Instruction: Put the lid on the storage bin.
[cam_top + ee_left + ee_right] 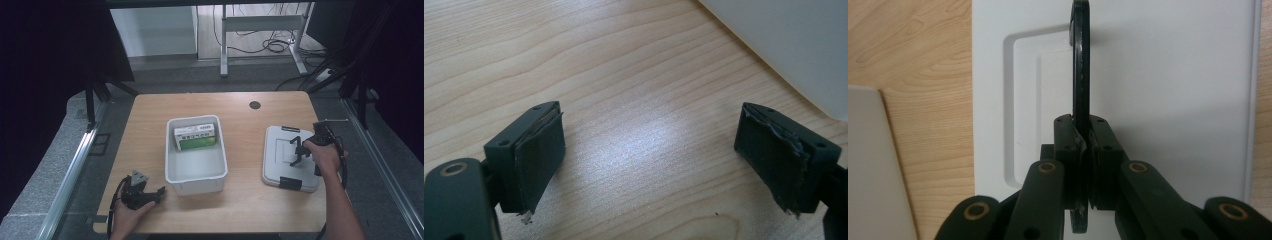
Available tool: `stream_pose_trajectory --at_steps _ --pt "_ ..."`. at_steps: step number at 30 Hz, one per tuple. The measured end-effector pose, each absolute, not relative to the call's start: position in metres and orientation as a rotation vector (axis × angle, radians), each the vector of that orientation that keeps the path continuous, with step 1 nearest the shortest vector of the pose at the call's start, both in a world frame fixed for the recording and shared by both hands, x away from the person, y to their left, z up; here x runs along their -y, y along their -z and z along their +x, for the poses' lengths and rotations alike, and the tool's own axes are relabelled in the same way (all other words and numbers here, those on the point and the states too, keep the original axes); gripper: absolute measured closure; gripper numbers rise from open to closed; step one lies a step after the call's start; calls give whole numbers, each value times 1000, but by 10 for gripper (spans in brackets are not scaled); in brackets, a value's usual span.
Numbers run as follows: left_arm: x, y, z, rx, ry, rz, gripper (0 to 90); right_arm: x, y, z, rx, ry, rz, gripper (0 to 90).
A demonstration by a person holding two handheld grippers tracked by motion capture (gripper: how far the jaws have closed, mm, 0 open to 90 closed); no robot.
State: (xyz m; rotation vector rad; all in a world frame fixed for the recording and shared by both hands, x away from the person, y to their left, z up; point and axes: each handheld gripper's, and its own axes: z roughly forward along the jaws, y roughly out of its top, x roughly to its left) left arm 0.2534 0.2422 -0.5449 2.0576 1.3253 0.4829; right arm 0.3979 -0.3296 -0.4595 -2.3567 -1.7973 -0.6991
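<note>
My right gripper is clenched on the black handle of the white lid, and the thin handle stands upright between the two pads. The lid lies flat on the right part of the wooden table, well apart from the white box, and it has black clips at its near and far edges. My left gripper is released, with its jaws standing wide and only bare table between them; it rests at the near left corner of the table, just beside the box. One wall of the box shows at the upper right corner of the left gripper view. The box is open at the top, and inside it a green and white carton lies against the far wall. The near part of the box floor is bare.
</note>
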Motion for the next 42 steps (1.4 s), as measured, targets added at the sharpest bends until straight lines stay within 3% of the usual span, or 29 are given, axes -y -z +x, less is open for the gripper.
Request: stream_pose_trajectory --at_steps 42 --pt "-242 545 253 -1323 -482 2059 127 309 380 367 1927 953 -2193 852"
